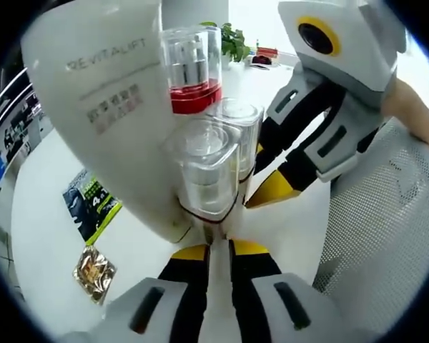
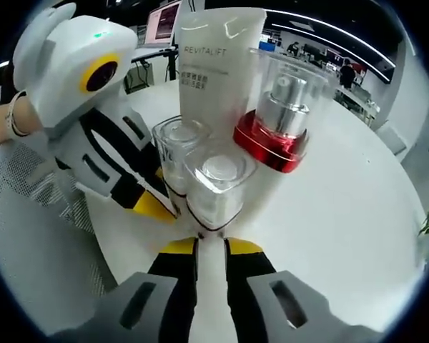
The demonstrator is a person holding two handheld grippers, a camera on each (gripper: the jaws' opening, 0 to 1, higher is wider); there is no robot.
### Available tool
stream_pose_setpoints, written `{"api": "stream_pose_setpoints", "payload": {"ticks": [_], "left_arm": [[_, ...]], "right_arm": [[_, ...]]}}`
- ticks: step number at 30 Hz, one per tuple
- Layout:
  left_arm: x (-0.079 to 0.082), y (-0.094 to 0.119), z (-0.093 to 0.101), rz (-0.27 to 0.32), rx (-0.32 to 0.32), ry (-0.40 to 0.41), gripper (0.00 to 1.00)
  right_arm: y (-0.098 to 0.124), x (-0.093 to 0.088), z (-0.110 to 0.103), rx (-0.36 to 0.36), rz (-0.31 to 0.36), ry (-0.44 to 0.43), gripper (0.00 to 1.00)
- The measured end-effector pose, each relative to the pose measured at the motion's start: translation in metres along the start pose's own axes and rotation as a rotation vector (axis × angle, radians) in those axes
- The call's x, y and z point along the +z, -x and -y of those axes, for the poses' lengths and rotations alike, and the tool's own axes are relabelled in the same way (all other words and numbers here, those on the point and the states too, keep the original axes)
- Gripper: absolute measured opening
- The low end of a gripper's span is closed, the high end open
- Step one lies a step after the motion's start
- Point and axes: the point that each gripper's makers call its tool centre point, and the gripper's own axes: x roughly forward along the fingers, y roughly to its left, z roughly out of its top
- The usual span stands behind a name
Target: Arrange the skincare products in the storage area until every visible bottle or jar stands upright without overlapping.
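White table point(image 2: 357, 214) lies bare at the right of the right gripper view. Mid-frame, four products crowd close: a white tube point(image 2: 214, 64), a red-based pump bottle point(image 2: 282, 121) and two clear-capped bottles point(image 2: 218, 182). The right tool point(image 2: 211, 246) pinches one clear bottle's base. The left tool point(image 1: 219, 246) pinches the other point(image 1: 204, 168).

Green leaflet point(image 1: 91, 206), foil sachet point(image 1: 94, 271), plant point(image 1: 232, 39)

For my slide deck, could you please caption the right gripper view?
White tube, red-based pump bottle and two clear jars upright on a white table, left gripper beside them.
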Motion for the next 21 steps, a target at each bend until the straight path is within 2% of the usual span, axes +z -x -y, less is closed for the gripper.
{"api": "stream_pose_setpoints", "payload": {"ticks": [6, 9, 13, 21], "left_arm": [[0.001, 0.002, -0.002, 0.005, 0.005, -0.007, 0.08], [0.002, 0.004, -0.002, 0.009, 0.013, -0.012, 0.13], [-0.002, 0.008, -0.001, -0.006, 0.0, -0.025, 0.15], [0.009, 0.026, -0.008, 0.03, 0.023, -0.039, 0.2]], "right_arm": [[0.003, 0.0, 0.0, -0.01, 0.005, -0.001, 0.16], [0.004, 0.001, 0.002, -0.018, 0.014, -0.006, 0.16], [0.008, 0.002, 0.004, -0.031, 0.024, -0.011, 0.18], [0.014, 0.007, 0.008, -0.049, 0.064, -0.035, 0.23]]}}
